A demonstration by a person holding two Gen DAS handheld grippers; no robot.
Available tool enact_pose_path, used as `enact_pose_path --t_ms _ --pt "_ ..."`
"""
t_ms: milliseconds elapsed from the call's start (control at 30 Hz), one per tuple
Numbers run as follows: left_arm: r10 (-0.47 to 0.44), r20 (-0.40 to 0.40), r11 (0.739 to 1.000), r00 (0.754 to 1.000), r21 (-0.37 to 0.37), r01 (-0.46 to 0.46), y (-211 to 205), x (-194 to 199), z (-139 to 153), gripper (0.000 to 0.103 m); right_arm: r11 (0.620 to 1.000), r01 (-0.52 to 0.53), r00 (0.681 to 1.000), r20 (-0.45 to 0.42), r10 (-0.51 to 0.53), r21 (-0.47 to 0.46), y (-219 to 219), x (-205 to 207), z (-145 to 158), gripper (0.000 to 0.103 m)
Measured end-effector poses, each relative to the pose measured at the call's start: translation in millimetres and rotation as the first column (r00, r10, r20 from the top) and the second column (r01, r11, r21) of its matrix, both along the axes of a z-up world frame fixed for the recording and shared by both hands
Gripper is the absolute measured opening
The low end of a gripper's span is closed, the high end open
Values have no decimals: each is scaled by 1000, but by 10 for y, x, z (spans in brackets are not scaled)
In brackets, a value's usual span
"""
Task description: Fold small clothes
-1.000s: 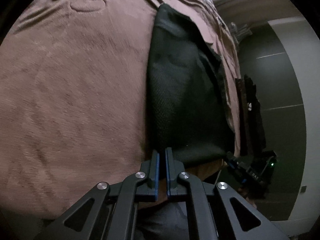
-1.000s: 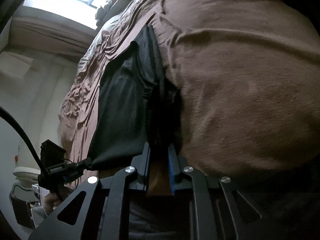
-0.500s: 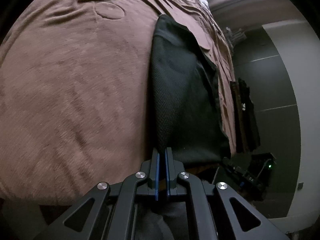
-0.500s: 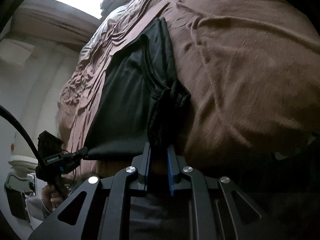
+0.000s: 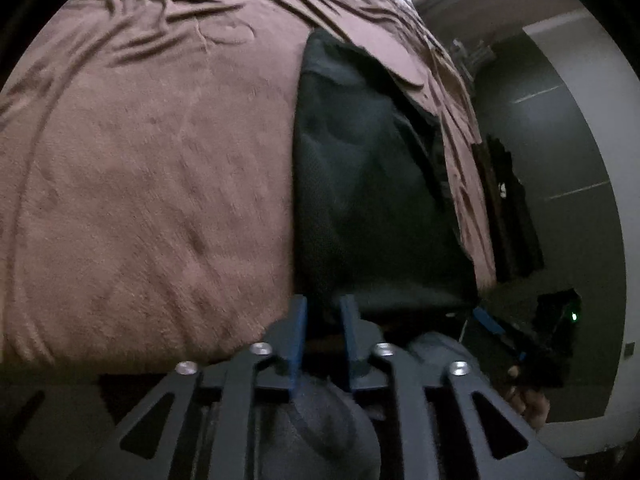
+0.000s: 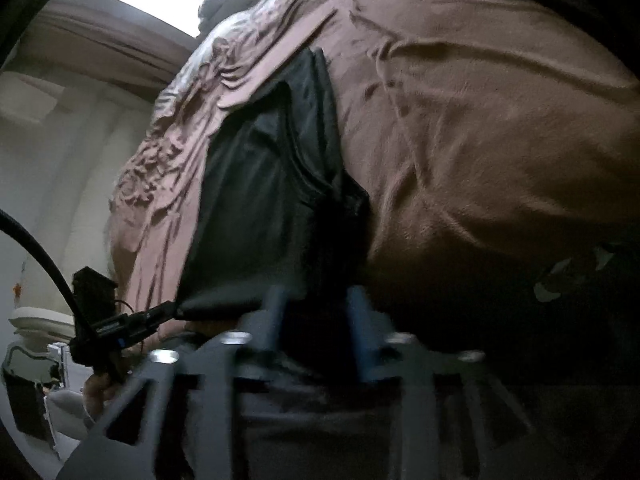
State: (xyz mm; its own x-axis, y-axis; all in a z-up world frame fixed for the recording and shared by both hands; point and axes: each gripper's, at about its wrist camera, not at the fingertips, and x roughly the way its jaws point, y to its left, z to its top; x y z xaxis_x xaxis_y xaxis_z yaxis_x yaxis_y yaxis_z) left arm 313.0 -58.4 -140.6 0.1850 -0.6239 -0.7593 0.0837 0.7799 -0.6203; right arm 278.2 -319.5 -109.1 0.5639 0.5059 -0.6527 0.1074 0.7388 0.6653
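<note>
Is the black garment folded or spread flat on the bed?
Folded: the black garment lies as a narrow strip on the brown bedspread, with layered edges showing along one side.

Garment [image 5: 372, 184] flat on bedspread [image 5: 152, 168]

one black garment [image 5: 372, 184], one brown bedspread [image 5: 152, 168], two grippers [image 5: 323, 312]

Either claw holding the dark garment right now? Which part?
Neither. Left claw and right claw have just been opening, straddling the dark garment's near edge unpinched.
</note>
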Motion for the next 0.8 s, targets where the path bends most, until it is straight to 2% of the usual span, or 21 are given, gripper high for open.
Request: enact_pose_path --t_ms 33,67,233,467,800 --pt "11 11 1000 1000 -4 -11 20 5 34 35 1000 5 1000 16 -5 3 -23 -27 39 71" --pt "17 18 1000 1000 -13 -16 36 8 61 43 1000 9 999 35 -9 0 -62 -57 77 71" --pt "32 55 999 998 -37 -30 44 107 205 64 1000 11 997 82 -11 0 -185 -72 200 71" --pt "29 74 999 997 -31 -26 -68 416 272 65 1000 -4 994 109 3 8 -269 141 188 71" --pt "9 60 1000 998 -11 -9 -232 926 75 65 999 -34 994 101 34 -1 -282 800 75 71"
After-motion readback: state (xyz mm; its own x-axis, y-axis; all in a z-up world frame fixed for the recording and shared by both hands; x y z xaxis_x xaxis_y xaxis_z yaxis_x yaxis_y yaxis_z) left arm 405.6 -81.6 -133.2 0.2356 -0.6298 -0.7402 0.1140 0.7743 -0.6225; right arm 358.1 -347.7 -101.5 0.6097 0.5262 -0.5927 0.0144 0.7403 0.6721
